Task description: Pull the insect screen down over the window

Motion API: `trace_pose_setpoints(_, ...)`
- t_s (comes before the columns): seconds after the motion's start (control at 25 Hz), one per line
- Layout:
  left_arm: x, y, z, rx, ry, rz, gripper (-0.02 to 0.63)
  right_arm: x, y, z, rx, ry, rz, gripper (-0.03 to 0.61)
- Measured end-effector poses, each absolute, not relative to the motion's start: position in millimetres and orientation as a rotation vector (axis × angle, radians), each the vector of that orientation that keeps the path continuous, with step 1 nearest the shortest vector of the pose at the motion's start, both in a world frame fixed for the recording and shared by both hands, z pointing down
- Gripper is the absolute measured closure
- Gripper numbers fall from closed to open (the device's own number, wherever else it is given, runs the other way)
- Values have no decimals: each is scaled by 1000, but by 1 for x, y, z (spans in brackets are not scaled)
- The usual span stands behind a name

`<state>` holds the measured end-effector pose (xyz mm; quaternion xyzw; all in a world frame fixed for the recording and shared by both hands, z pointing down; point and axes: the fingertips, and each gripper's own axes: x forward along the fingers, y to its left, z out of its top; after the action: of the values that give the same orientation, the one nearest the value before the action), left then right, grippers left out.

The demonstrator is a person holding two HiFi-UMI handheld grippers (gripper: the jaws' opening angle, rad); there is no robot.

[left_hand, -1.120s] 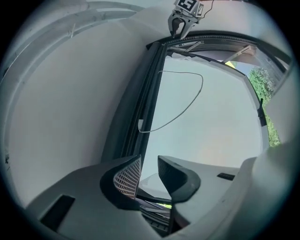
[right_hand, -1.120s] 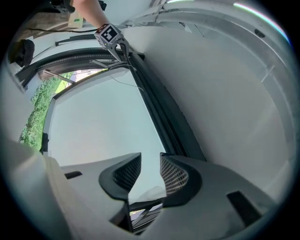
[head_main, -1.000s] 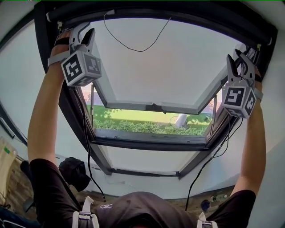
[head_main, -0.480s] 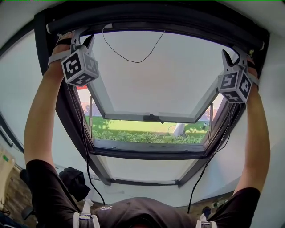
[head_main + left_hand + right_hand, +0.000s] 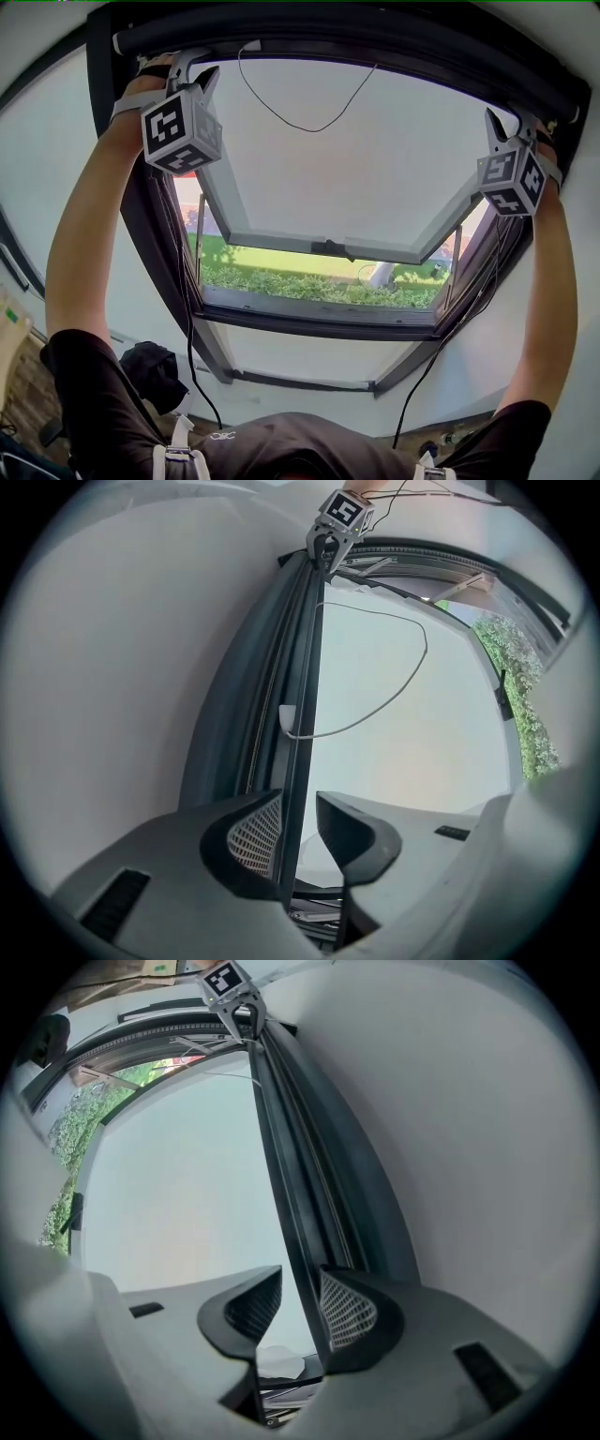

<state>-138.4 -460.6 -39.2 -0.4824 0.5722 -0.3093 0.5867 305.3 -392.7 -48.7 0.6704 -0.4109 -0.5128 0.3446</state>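
Note:
The insect screen's dark bar runs across the top of the roof window, rolled up against its housing. My left gripper reaches up to the bar's left end. In the left gripper view, the bar's edge passes between the jaws of the left gripper, close to the left pad; the jaws have just been closing, with a gap still showing. My right gripper is at the bar's right end. There the bar runs between the jaws of the right gripper, beside the right pad, with a gap.
The window sash is swung open with grass showing below it. A thin black cord hangs in a loop under the bar. Dark frame rails run down both sides. A person's arms hold the grippers.
Both grippers have risen toward the top bar, the right one more. The left one has also shifted slightly right in the head view.

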Motion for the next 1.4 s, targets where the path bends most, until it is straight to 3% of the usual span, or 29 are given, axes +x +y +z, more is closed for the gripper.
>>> trace_pose_setpoints(0.56,-139,-461,-20,-1196,1304,-834,480,304,-394,-29,1652,-1081,-1245,445)
trace_pose_setpoints(0.76,-138,-461,4,-1261,1248,-895,484,306,-391,-17,1627,-1070,-1251,536)
trace_pose_setpoints(0.88,-139,-460,15,-1303,1226,-934,482,305,-392,-8,1592,-1068,-1221,538)
trace_pose_setpoints(1.04,-136,-459,27,-1348,1195,-970,514,308,-393,8,1533,-1076,-1163,545)
trace_pose_setpoints(1.12,-135,-460,32,-1357,1182,-990,564,309,-394,16,1504,-1106,-1111,545)
trace_pose_setpoints(1.4,-136,-460,50,-1378,1144,-1069,584,306,-394,35,1386,-1140,-958,546)
